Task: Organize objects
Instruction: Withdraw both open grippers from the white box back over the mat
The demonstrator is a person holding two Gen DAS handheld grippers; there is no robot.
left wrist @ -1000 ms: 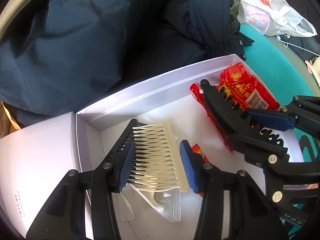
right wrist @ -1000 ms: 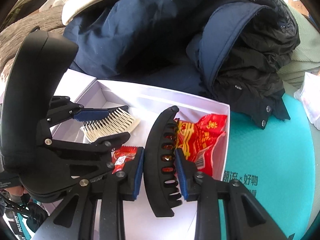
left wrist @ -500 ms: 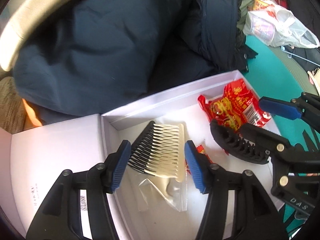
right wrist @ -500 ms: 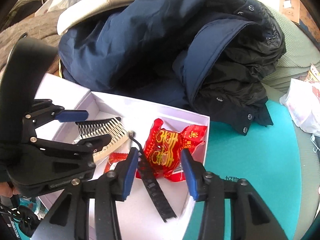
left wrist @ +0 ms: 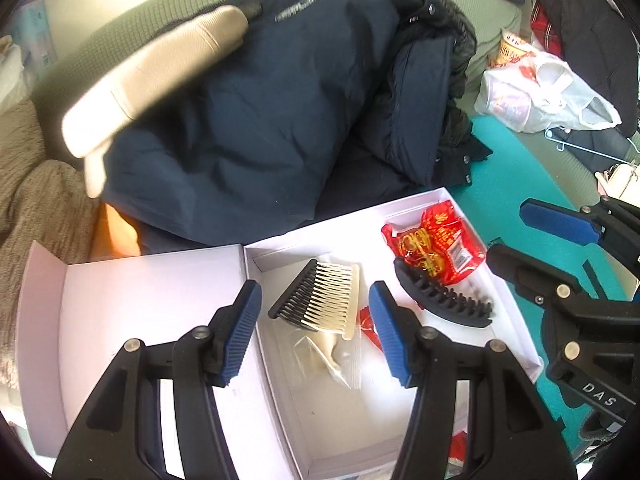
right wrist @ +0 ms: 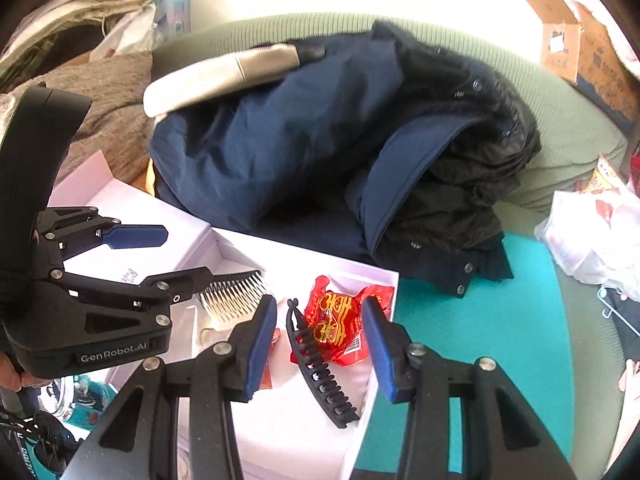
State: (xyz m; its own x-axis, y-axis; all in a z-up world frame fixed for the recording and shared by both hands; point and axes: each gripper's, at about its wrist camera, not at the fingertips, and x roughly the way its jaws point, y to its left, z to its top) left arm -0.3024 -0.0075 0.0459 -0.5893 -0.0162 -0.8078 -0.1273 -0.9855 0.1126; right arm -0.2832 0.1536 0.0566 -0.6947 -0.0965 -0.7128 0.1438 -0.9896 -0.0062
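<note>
Bright daylight from ahead of both tools, top of right-wrist view blown out, strong fisheye bending and dark corners, cream sleeve [left wrist: 160,76] motion-blurred.

Green ribbed sofa [right wrist: 572,128] behind, teal mat [right wrist: 480,332] below, navy jacket [left wrist: 280,120] heaped on both — bright daylight, cardboard box [right wrist: 588,44] at the back.

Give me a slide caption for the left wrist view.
Open left gripper above a white box holding a comb, black hair clip and red snack packet.
</note>
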